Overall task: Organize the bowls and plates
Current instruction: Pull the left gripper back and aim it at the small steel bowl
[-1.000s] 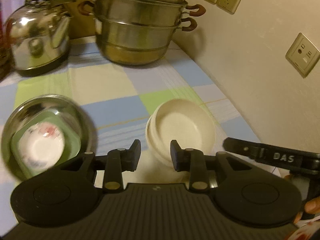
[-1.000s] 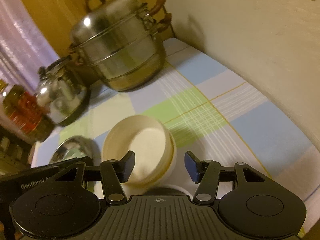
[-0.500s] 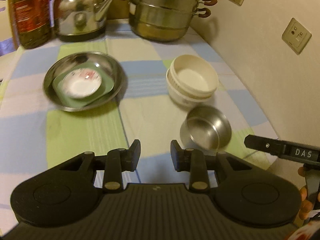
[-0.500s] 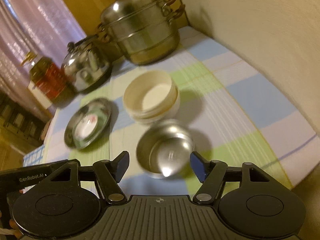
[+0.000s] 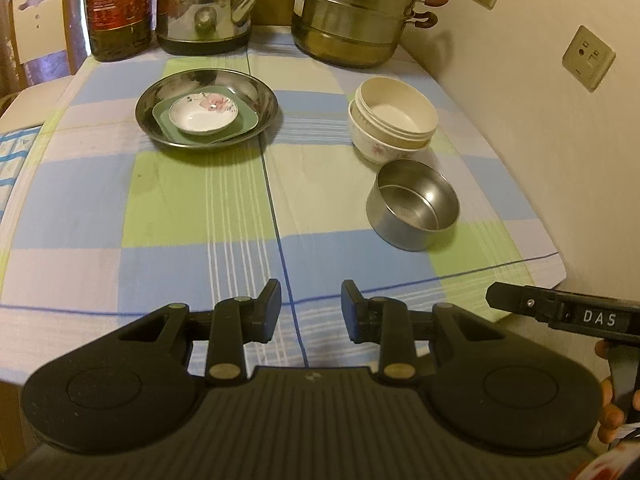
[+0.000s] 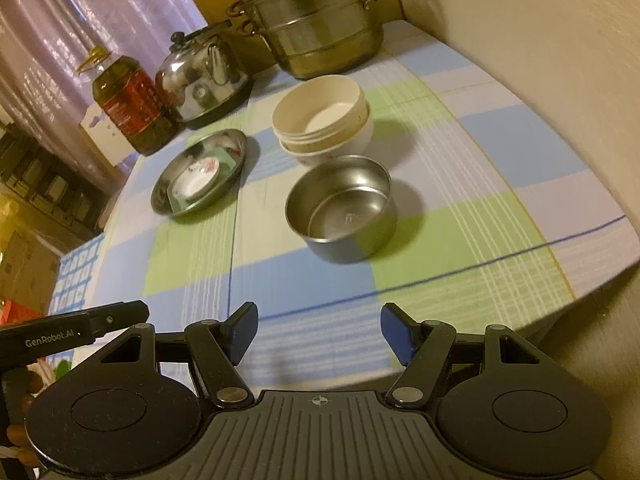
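Worktop (image 5: 200, 208) under a checked cloth, seen from both wrist cameras. Left hand-held gripper (image 5: 311, 312) hangs over the near edge with a narrow gap between its pads and nothing in it. Right hand-held gripper (image 6: 319, 334) hangs beside it, jaws spread wider after having just been opening, also empty.

Steel bowl (image 6: 342, 208) stands upright on the right half of the cloth, touching or nearly touching the stacked bowls (image 5: 394, 120) just behind it: a cream bowl nested in a white flowered one. Steel plate (image 5: 206, 107) lies on the left half, well apart from the bowls. In it lies a green square dish (image 5: 248, 120), and on that a small white saucer (image 5: 204, 115) with a pink flower.

Along the far edge, from left to right, stand an oil bottle (image 5: 118, 8), a kettle (image 5: 206, 8) and a tiered steamer pot (image 5: 352, 12). Wall sockets (image 5: 588, 57) show at right.
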A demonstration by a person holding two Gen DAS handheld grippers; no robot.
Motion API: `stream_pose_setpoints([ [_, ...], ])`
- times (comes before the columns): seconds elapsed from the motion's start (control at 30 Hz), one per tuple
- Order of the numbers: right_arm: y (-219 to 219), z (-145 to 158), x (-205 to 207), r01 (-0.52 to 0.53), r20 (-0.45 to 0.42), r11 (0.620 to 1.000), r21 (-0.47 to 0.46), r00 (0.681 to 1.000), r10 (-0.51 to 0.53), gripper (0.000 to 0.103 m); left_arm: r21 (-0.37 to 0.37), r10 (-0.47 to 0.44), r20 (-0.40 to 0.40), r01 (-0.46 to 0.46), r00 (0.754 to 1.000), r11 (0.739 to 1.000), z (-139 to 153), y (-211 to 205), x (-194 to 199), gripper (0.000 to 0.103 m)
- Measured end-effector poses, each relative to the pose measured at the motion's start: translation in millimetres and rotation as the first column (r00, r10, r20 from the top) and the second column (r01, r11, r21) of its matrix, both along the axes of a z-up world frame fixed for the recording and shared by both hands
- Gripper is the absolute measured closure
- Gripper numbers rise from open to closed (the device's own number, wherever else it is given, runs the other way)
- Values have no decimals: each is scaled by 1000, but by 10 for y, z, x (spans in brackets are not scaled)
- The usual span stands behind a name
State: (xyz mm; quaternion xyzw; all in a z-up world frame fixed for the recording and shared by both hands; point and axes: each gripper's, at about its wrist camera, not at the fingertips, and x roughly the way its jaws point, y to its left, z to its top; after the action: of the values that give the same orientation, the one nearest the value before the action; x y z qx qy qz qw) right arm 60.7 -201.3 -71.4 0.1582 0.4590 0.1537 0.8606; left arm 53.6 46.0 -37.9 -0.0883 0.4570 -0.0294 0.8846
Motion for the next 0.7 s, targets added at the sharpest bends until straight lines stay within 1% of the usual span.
stream_pose_setpoints([
  [0.23,-54,0,-122,-18,0,1000,-15,1000,18,35,-4,21,10,-21,1000,1000,20,-71,-138,74],
  [0.5,-103,-6,-205,-29,-1,999,-19,1000,29,35,16,29,7,-30,1000,999,21,-118,-222,74],
  [0.7,-76,-33,-206,-35,-15,999,-23,999,35,35,17,33,-14,-33,999,999,-9,-76,-226,73],
])
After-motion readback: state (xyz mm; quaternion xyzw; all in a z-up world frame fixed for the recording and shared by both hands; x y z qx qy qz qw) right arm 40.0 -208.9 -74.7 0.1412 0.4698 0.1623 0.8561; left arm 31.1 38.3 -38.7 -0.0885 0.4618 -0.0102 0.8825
